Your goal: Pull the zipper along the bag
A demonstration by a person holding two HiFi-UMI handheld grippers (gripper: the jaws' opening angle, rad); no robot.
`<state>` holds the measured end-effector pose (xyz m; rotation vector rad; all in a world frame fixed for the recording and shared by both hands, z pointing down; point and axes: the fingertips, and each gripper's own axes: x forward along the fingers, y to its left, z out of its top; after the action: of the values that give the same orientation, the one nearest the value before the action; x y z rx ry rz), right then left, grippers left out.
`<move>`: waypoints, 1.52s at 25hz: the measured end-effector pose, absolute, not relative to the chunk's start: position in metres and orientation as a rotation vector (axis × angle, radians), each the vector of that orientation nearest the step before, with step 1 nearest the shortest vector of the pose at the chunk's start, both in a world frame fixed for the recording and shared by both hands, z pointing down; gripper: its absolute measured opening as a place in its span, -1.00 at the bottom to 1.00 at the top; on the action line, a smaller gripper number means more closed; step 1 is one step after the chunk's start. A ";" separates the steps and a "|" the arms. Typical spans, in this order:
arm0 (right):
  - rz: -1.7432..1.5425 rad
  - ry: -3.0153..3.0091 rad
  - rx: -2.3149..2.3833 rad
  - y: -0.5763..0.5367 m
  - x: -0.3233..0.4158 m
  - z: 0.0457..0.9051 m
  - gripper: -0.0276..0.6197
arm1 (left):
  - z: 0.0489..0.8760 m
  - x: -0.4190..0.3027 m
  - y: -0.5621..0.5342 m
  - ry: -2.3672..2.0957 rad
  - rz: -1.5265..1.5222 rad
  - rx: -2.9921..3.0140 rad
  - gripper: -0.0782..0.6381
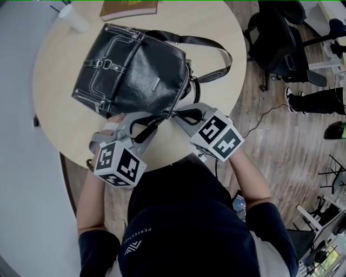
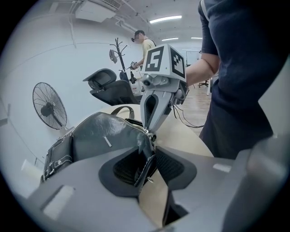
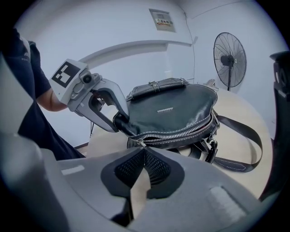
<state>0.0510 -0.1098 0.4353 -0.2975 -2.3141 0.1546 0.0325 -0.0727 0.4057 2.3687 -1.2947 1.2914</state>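
A black leather bag lies on the round table, its zipped top edge facing me. My left gripper holds the bag's near end: in the left gripper view a stitched leather tab is pinched between its pads. My right gripper meets the bag at the same corner. In the right gripper view its tips are closed right at the zipper slider, with the pull caught between them. Silver zipper teeth run from the slider toward the far end.
The bag's shoulder strap loops to the right on the table. A white cup and a book sit at the far edge. An office chair and a person's legs are on the floor to the right. A fan stands behind.
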 end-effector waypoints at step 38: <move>0.206 -2.304 -0.135 -0.123 0.053 0.436 -0.90 | 0.403 0.033 -0.061 -1.263 1.251 2.512 -0.46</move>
<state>0.0530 -0.1230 0.4364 -0.1349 -2.3038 0.2056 0.0332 -0.0614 0.4029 2.5120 -1.2635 1.2512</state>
